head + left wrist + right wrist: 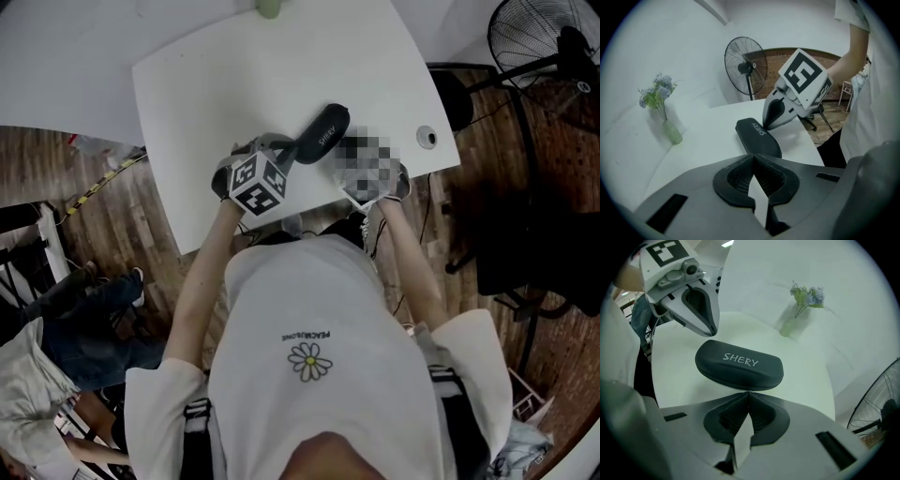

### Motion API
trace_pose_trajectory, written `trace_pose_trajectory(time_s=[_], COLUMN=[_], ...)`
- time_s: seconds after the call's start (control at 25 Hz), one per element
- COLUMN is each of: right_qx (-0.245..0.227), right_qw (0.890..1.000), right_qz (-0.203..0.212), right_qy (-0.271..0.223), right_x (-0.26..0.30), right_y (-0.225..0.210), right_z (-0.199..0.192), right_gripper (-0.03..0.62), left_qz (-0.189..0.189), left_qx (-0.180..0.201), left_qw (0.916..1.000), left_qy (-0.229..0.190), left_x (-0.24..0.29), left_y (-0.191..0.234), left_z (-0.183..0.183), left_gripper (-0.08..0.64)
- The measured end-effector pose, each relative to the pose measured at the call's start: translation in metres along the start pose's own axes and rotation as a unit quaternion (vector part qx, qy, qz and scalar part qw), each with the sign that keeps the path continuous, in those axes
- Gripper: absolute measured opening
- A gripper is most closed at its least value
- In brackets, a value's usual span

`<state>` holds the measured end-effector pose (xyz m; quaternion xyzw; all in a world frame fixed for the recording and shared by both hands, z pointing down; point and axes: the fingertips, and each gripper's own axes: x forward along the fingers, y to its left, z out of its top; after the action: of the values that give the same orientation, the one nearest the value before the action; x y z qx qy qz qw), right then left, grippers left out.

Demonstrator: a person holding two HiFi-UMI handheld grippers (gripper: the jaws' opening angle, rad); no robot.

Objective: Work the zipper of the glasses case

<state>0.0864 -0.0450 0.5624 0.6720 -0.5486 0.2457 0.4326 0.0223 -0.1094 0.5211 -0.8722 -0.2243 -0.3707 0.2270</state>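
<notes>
**A:** Status?

**B:** The dark oblong zip-up glasses case [739, 364], "SHERY" on its lid, lies flat on the white tabletop [262, 75]. It looks shut. The left tongs [753, 157] are closed on nothing, tips near one end of the case. The right tongs [749, 392] are also closed and empty, nose right at the case's near long edge. I can't tell if they touch it.

**A:** Zipper pull?

**B:** I can't pick it out in any view. I read this step as lining up, with no grip made yet.

**A:** How do you want to do it?

**B:** I'd open the left tongs and clamp the case body at its end, clear of the seam, to pin it. Then I'd find the pull, open the right tongs only a little and pinch the tab low. I'd drag along the seam, not upward, otherwise the case probably lifts or skids on that smooth tabletop.
</notes>
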Motion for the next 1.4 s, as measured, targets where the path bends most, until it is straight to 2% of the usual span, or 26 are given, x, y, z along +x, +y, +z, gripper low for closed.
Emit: trace_pose_trajectory(time_s=[0.12, 0.2, 0.28, 0.48, 0.56, 0.68, 0.84, 1.0, 1.2, 1.4], right_qx=[-0.022, -0.050, -0.070, -0.096, -0.116, -0.134, -0.110, -0.078, -0.055, -0.025], right_qw=[1.000, 0.999, 0.997, 0.994, 0.992, 0.990, 0.991, 0.993, 0.987, 0.984], right_qz=[0.008, 0.005, -0.002, 0.006, 0.018, 0.033, 0.051, 0.078, 0.138, 0.162], right_qy=[-0.005, -0.006, -0.014, -0.043, -0.044, -0.043, -0.049, -0.050, -0.054, -0.065], right_x=[0.009, 0.013, 0.016, 0.022, 0.025, 0.030, 0.031, 0.025, 0.008, -0.007], right_y=[-0.015, -0.024, -0.036, -0.067, -0.069, -0.068, -0.070, -0.064, -0.036, -0.002], right_z=[0.000, -0.001, 0.002, 0.024, 0.027, 0.029, 0.030, 0.026, 0.019, 0.024], right_gripper=[0.008, 0.008, 0.008, 0.008, 0.008, 0.008, 0.008, 0.008, 0.008, 0.008], left_qz=[0.005, -0.001, -0.006, 0.011, 0.022, 0.011, -0.006, 0.008, -0.002, -0.002], left_qx=[0.033, 0.076, 0.098, 0.067, 0.075, 0.102, 0.092, 0.100, 0.100, 0.102], left_qw=[0.9992, 0.9970, 0.9951, 0.9977, 0.9970, 0.9946, 0.9951, 0.9944, 0.9942, 0.9942], left_qy=[-0.023, -0.011, 0.005, -0.004, -0.002, 0.017, 0.036, 0.034, 0.041, 0.036], left_x=[0.013, 0.027, 0.036, 0.045, 0.050, 0.060, 0.064, 0.065, 0.068, 0.068], left_y=[0.009, 0.010, 0.013, 0.031, 0.038, 0.041, 0.046, 0.047, 0.045, 0.046], left_z=[0.029, 0.039, 0.043, 0.054, 0.057, 0.057, 0.054, 0.054, 0.055, 0.053], left_gripper=[0.014, 0.014, 0.014, 0.014, 0.014, 0.014, 0.014, 0.012, 0.012, 0.012])
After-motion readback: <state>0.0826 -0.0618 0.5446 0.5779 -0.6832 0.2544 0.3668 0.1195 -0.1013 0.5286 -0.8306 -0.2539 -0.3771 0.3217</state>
